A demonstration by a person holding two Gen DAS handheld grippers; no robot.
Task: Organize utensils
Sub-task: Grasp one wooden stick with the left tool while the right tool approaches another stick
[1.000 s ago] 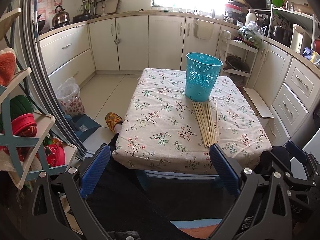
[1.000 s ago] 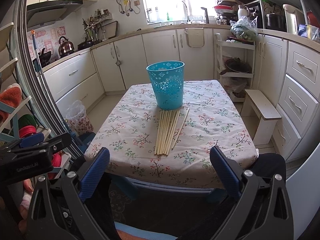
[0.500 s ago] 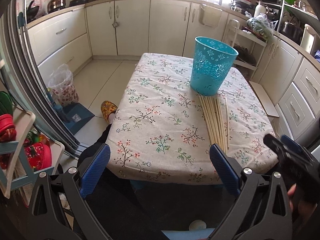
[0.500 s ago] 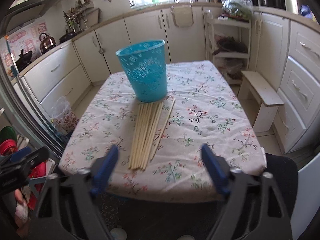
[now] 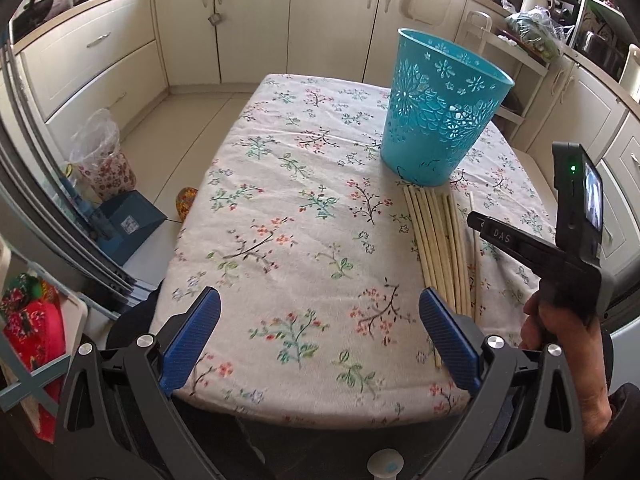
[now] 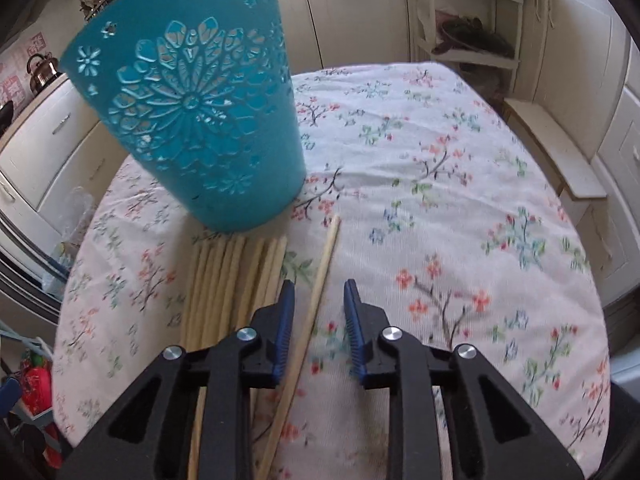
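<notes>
A teal perforated basket (image 5: 442, 108) stands upright on the floral tablecloth (image 5: 288, 240). Several pale wooden chopsticks (image 5: 438, 240) lie side by side in front of it, and one single chopstick (image 6: 316, 296) lies apart on their right. My right gripper (image 6: 318, 312) is low over the table, jaws partly open around the single chopstick, not touching it. It shows from the side in the left wrist view (image 5: 532, 244). My left gripper (image 5: 318, 336) is wide open and empty above the table's near edge. The basket also shows in the right wrist view (image 6: 192, 108).
Cream kitchen cabinets (image 5: 256, 20) run behind the table. A white step stool (image 6: 556, 148) stands to the table's right. A blue dustpan (image 5: 128, 228) and a bagged bin (image 5: 100, 156) sit on the floor to the left. A rack with red items (image 5: 28, 332) is at the near left.
Both grippers have moved forward over the table. My right gripper has dropped low over the chopsticks and narrowed its jaws around the single chopstick. The left gripper stays wide open.
</notes>
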